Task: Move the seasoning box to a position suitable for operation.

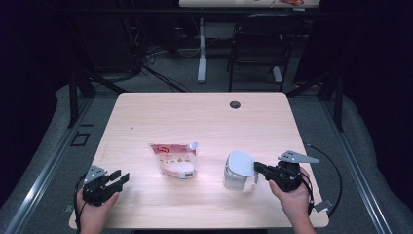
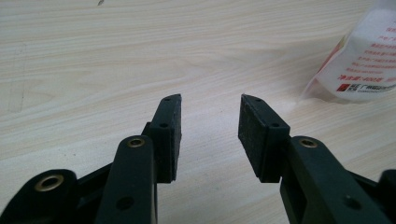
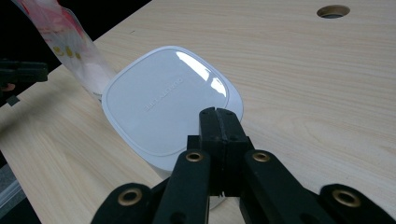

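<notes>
A white tub with a rounded square lid (image 1: pixel 240 164) (image 3: pixel 166 100) stands right of the table's middle. My right gripper (image 1: pixel 256 169) (image 3: pixel 219 113) is shut, its pads pressed together at the lid's near edge; whether they pinch the rim I cannot tell. A clear pouch with red print and a spout (image 1: pixel 173 161) (image 2: pixel 362 65) (image 3: pixel 65 46) lies left of the tub. My left gripper (image 1: pixel 121 176) (image 2: pixel 210 105) rests at the front left of the table, open, with bare wood between its pads (image 2: pixel 170 130). It appears far off in the right gripper view (image 3: pixel 21 72).
The light wooden table (image 1: pixel 195 117) has a round cable hole (image 1: pixel 235 104) (image 3: pixel 332 11) near its far edge. Behind it stand a black chair (image 1: pixel 258 44) and the white leg of another desk (image 1: pixel 201 53). Dark floor and metal rails flank both sides.
</notes>
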The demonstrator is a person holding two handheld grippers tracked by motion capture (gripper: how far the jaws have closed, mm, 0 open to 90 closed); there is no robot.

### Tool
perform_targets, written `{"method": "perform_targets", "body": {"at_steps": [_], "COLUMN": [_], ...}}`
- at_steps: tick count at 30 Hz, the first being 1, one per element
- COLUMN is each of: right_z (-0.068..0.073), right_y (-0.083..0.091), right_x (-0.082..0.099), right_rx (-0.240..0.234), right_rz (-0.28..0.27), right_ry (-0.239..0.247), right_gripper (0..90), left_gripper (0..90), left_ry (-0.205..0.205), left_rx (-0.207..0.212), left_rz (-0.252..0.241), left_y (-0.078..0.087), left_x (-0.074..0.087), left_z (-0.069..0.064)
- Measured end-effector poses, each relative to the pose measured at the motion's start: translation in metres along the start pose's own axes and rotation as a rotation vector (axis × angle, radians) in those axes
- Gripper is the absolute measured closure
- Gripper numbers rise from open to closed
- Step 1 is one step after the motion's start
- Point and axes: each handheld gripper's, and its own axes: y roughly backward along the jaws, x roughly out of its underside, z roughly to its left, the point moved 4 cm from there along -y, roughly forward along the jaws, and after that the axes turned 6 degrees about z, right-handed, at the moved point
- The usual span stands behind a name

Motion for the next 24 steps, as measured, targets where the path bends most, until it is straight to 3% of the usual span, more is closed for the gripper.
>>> {"method": "perform_targets", "body": {"at_steps": [14,24], "right_z": [-0.0014,-0.0084], "right_y": [0.0003,-0.0039], "right_x": [0.0018,0.0094], "right_rx": [0.018,0.004], "right_rz": [0.013,0.044], "right_ry": [0.001,-0.034], "right_gripper": [90.0,90.0], "left_gripper": [59.8,59.8], "left_ry": [0.001,0.002], "left_rx": [0.000,0.000], "left_rz": [0.001,-0.002], "left_y": [0.0000,-0.0001], "left_x": [0.0001,-0.0001], "left_z": [0.0001,0.0005]}}
